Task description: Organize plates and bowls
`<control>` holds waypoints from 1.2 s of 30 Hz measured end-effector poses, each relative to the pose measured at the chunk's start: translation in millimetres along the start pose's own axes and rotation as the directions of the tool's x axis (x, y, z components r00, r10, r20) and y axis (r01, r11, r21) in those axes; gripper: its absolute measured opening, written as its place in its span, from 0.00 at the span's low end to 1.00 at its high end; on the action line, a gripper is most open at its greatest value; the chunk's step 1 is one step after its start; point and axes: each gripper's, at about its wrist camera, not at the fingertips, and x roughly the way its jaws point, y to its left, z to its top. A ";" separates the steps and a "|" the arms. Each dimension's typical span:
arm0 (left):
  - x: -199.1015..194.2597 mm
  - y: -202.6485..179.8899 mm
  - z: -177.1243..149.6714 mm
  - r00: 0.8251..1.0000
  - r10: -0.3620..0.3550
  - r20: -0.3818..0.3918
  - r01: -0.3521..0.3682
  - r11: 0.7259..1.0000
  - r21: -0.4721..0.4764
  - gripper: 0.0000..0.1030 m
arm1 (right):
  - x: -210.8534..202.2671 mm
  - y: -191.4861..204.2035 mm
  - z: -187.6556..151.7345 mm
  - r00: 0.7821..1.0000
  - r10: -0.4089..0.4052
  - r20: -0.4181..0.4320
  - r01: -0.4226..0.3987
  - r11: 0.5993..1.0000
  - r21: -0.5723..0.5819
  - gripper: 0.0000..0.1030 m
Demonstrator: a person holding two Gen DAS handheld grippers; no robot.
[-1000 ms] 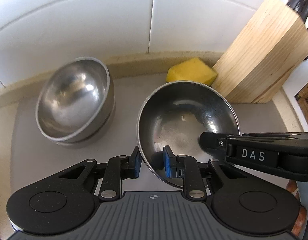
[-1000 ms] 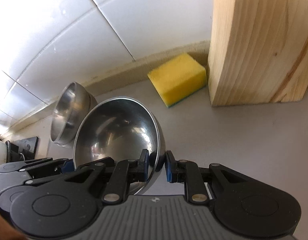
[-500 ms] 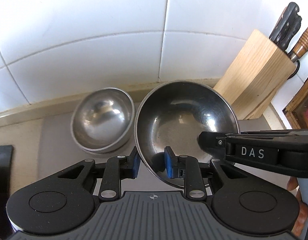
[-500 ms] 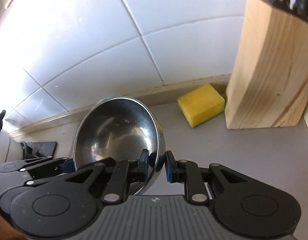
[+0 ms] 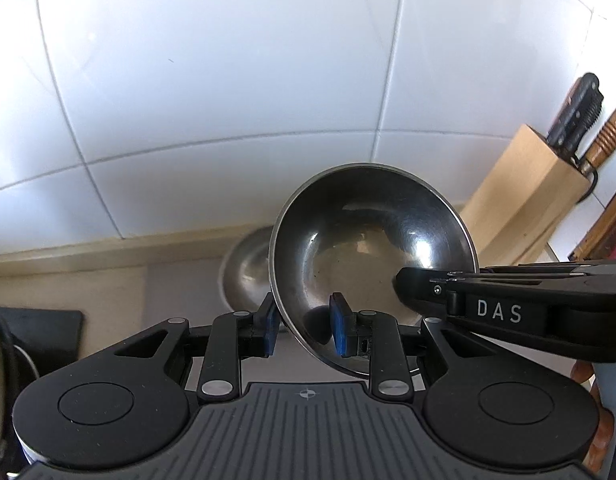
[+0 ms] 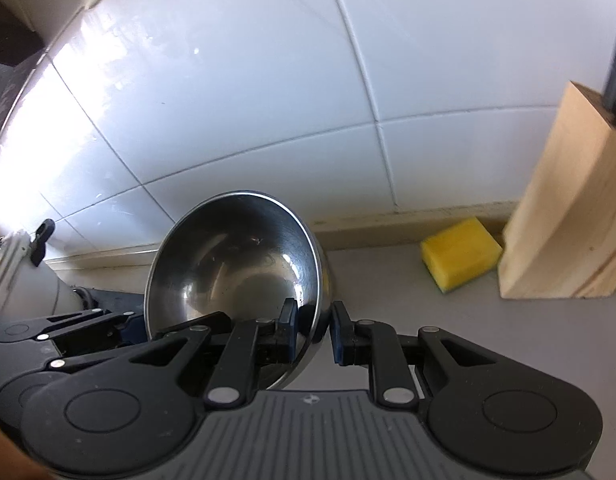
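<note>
- Since the earlier frame, both grippers are lifting the steel bowl (image 5: 371, 248) clear of the counter (image 6: 427, 320).
- Left gripper (image 5: 304, 330) and right gripper (image 6: 313, 334) are each clamping its rim.
- Behind it, the stacked bowls (image 5: 246, 272) are waiting; next comes lowering it level into them.

Your left gripper (image 5: 302, 330) angled down, pads clamped on bowl (image 5: 371, 248) rim. Your right gripper (image 6: 313, 330) angled down, clamped on opposite rim.

We've 2 wrist cams, both close behind the fingers, facing the tiled wall (image 5: 228, 80); both share the bowl (image 5: 371, 248) & knife block (image 6: 567, 208).
</note>
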 end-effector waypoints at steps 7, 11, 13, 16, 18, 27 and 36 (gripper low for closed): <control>-7.9 15.9 11.3 1.000 0.022 0.022 -0.022 1.000 -0.003 0.27 | 4.8 23.2 12.5 1.000 0.014 0.015 -0.014 1.000 -0.018 0.00; -4.7 23.7 17.0 0.999 0.028 0.026 -0.028 1.000 -0.004 0.28 | 12.6 32.6 17.7 1.000 0.016 0.016 -0.015 1.000 -0.020 0.00; -1.9 26.2 18.2 0.999 0.026 0.024 -0.026 1.000 -0.009 0.28 | 17.7 35.2 19.7 1.000 0.016 0.014 -0.015 1.000 -0.021 0.00; 3.1 31.9 19.6 1.000 0.021 0.015 -0.021 1.000 -0.011 0.28 | 27.2 36.7 22.6 1.000 0.013 0.003 -0.013 1.000 -0.018 0.00; 10.6 34.0 19.8 1.000 0.018 0.009 -0.018 1.000 -0.014 0.28 | 34.4 35.7 24.4 1.000 0.008 -0.004 -0.008 1.000 -0.016 0.00; 38.5 41.4 21.7 0.999 0.013 -0.040 -0.014 1.000 -0.027 0.28 | 64.3 30.9 30.5 0.999 -0.004 -0.050 0.005 1.000 0.005 0.00; 73.6 50.2 16.2 0.994 0.011 -0.108 -0.015 0.999 -0.042 0.27 | 100.7 25.4 26.2 0.992 -0.021 -0.121 0.023 1.000 0.021 0.00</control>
